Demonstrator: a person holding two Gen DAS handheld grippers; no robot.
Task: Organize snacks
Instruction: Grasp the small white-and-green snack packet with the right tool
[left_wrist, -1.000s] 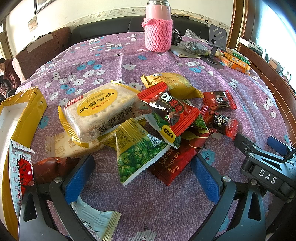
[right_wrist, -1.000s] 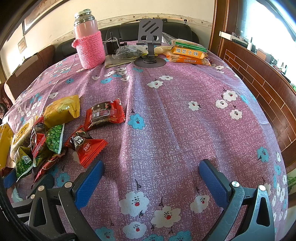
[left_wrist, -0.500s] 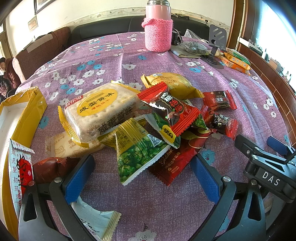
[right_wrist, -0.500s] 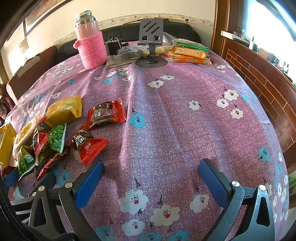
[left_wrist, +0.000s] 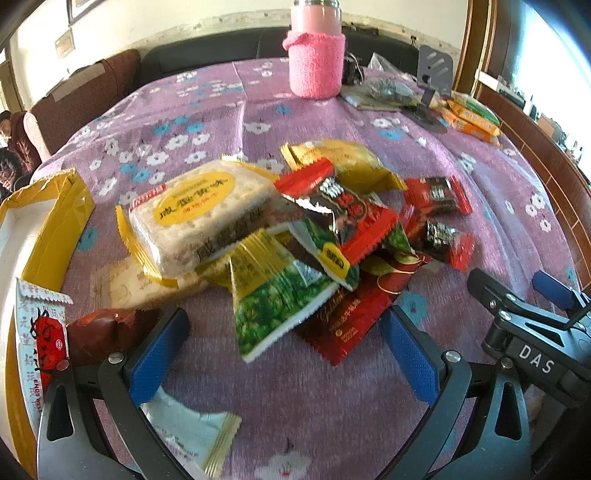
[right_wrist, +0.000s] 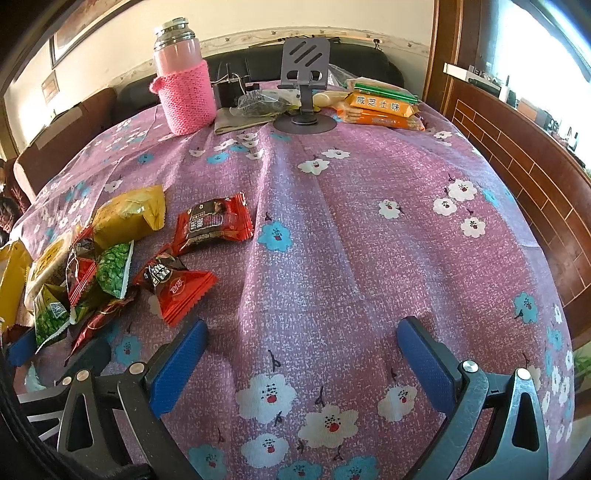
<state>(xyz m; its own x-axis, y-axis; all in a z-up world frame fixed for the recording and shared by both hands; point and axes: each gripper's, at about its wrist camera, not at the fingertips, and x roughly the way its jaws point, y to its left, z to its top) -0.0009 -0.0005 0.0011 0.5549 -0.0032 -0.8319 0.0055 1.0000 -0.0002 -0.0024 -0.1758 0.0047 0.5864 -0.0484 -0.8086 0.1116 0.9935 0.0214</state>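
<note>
The left gripper hangs spread wide and empty at the bottom of its frame, blue padded fingers flanking bare purple flowered tablecloth. Just above the gap lies the snack pile: a glossy green pea packet with serrated edges, overlapping a dark red crinkled nougat wrapper. Centre frame, a thick block of crackers in clear film with a yellow label leans on the heap. A pale blue sachet sits under the left finger at lower left. An open yellow cardboard box runs along the left edge.

The right gripper is likewise released and holds nothing, low in its frame, over a broad open stretch of cloth filling the centre and right. A red foil candy packet lies just above its left finger; another red packet sits apart, mid-left. At the top stand a pink knitted-sleeve flask and a grey phone stand.
</note>
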